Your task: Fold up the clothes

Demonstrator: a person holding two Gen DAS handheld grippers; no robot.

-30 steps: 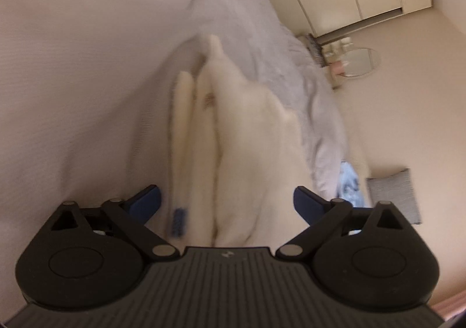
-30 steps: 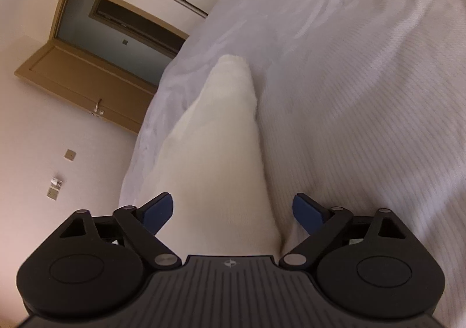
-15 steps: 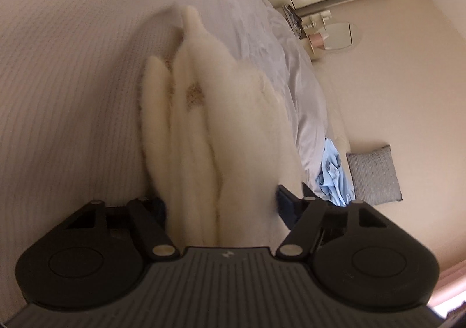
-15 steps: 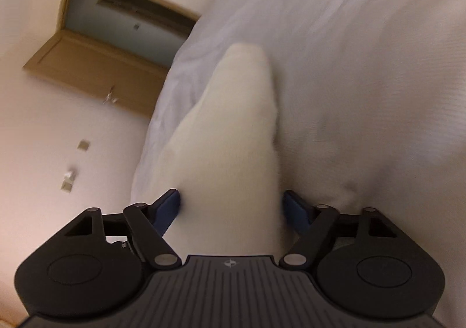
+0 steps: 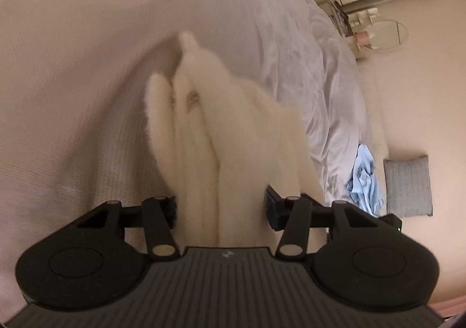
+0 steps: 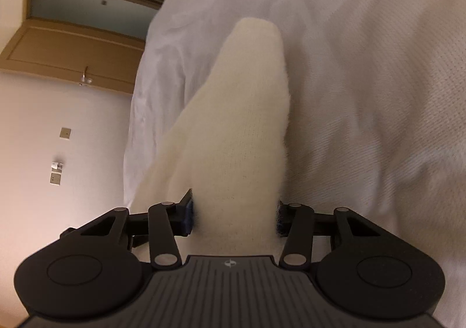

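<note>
A: Clamping hard, the left gripper [image 5: 221, 208] is pinching the cream sweater [image 5: 227, 135] in bunched folds over the bed [image 5: 72, 65].

B: And the right gripper [image 6: 234, 211] is squeezing its other end, hanging above the white cover.

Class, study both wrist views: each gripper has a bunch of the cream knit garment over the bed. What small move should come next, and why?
Probably lift both grippers together and draw them apart. The left gripper and right gripper each have their jaws closed on the cream garment, which hangs bunched in thick folds above the bedspread; spreading it would open it flat for folding.
</note>
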